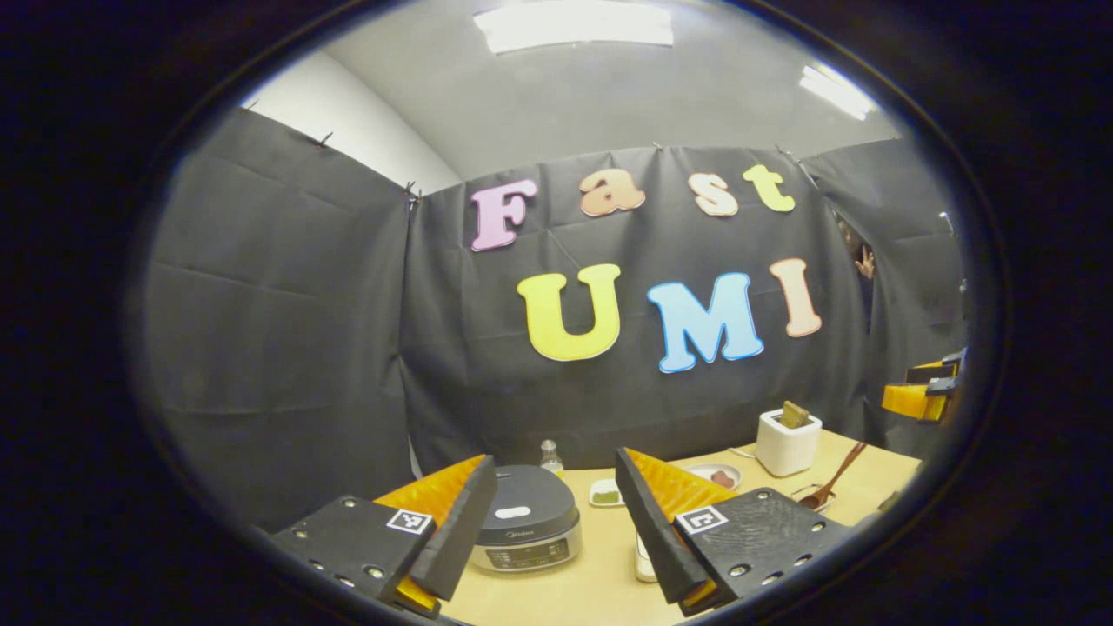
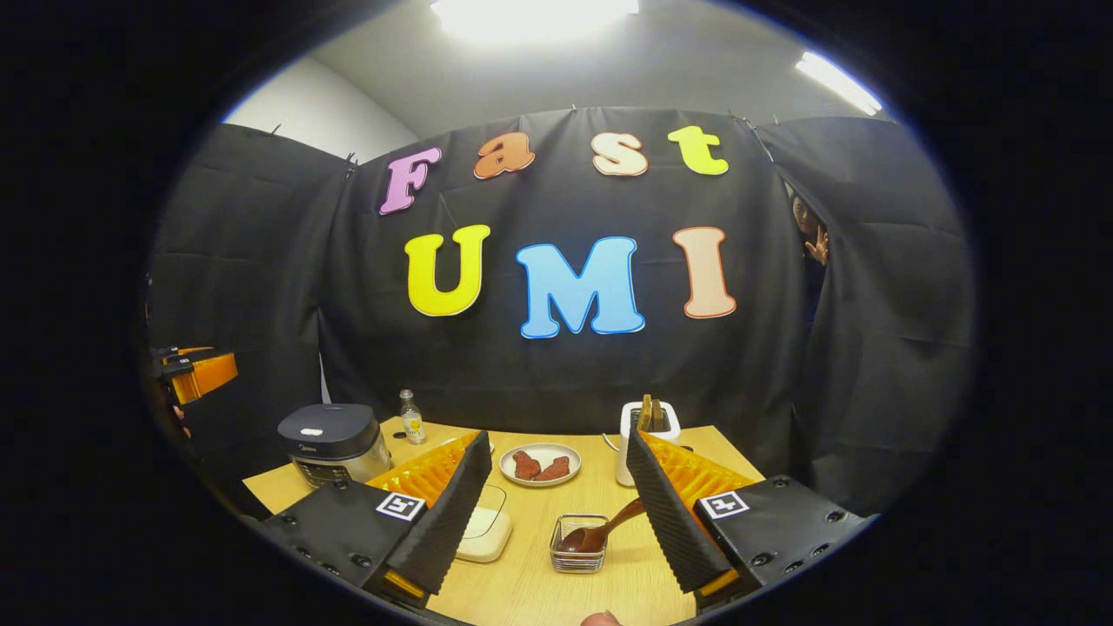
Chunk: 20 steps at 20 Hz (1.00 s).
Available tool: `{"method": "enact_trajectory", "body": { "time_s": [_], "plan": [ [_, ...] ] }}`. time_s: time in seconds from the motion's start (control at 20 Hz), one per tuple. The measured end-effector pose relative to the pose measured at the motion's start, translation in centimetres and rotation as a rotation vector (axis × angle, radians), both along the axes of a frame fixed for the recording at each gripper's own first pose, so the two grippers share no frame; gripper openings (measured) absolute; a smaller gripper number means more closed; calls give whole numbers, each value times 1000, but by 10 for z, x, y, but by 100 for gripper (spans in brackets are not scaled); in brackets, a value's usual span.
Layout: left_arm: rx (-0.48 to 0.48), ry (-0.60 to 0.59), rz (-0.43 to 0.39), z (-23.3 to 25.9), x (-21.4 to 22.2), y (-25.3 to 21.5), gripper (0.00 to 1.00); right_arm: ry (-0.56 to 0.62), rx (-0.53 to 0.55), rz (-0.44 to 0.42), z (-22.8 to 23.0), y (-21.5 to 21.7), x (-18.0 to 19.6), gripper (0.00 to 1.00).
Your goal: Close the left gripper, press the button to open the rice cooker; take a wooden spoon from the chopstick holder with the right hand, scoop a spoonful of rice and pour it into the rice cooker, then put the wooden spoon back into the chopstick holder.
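On the far left of the table [image 2: 530, 565] sits the rice cooker [image 2: 335, 443], lid down, button unpressed. Both the left gripper [image 1: 556, 522] and right gripper [image 2: 556, 513] hang wide and empty. A wooden spoon [image 2: 600, 530] rests in a wire basket [image 2: 578, 548], near the chopstick holder [image 2: 648, 439]; all steps remain.

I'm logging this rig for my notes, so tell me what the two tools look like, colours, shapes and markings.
The left tool and the right tool look alike. Each has two wedge-shaped fingers with ridged orange backs and black ribbed inner pads. The fingers sit on flat black plates with small bolts, and each plate carries a white square tag with a black pattern. No cables or sleeves can be seen.
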<state>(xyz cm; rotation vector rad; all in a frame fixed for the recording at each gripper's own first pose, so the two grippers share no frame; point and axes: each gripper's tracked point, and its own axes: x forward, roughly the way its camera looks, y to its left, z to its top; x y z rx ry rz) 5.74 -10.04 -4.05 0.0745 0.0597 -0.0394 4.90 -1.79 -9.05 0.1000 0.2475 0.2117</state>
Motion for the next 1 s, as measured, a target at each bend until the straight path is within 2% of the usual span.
{"method": "enact_trajectory", "body": {
  "time_s": [0.05,0.1,0.25,0.3,0.35,0.4,0.45,0.5,0.75,0.8,0.85,0.9,0.95,1.0],
  "plan": [
    [-15,6,-2,-2,-6,2,87,-8,-2,-6,3,-1,-1,94],
    [-27,2,-6,0,-7,2,84,-15,-9,-11,5,-3,-1,94],
    [-37,-9,-11,4,-9,0,84,-25,-11,-21,11,-5,-1,94],
    [-37,-9,-10,5,-11,2,84,-26,-12,-23,12,-5,-1,98],
    [-39,-15,-11,8,-13,3,84,-30,-13,-24,14,-5,-1,94],
    [-41,-20,-9,11,-15,5,84,-36,-15,-25,16,-5,-1,99],
    [-45,-27,-10,13,-16,7,84,-42,-16,-27,19,-4,-1,94],
    [-46,-29,-8,16,-17,9,84,-44,-17,-23,20,-3,-2,98],
    [-51,-50,7,21,-20,18,84,-46,-21,-16,22,3,-5,98],
    [-50,-46,9,21,-19,20,84,-48,-20,-16,23,4,-5,94],
    [-50,-43,15,20,-19,23,84,-50,-19,-17,25,5,-5,98],
    [-52,-42,15,19,-19,25,84,-53,-20,-19,26,6,-5,94],
    [-55,-40,18,19,-17,26,87,-55,-19,-19,27,6,-5,98],
    [-56,-40,20,20,-15,27,87,-55,-19,-19,27,7,-5,94]
  ]
}}
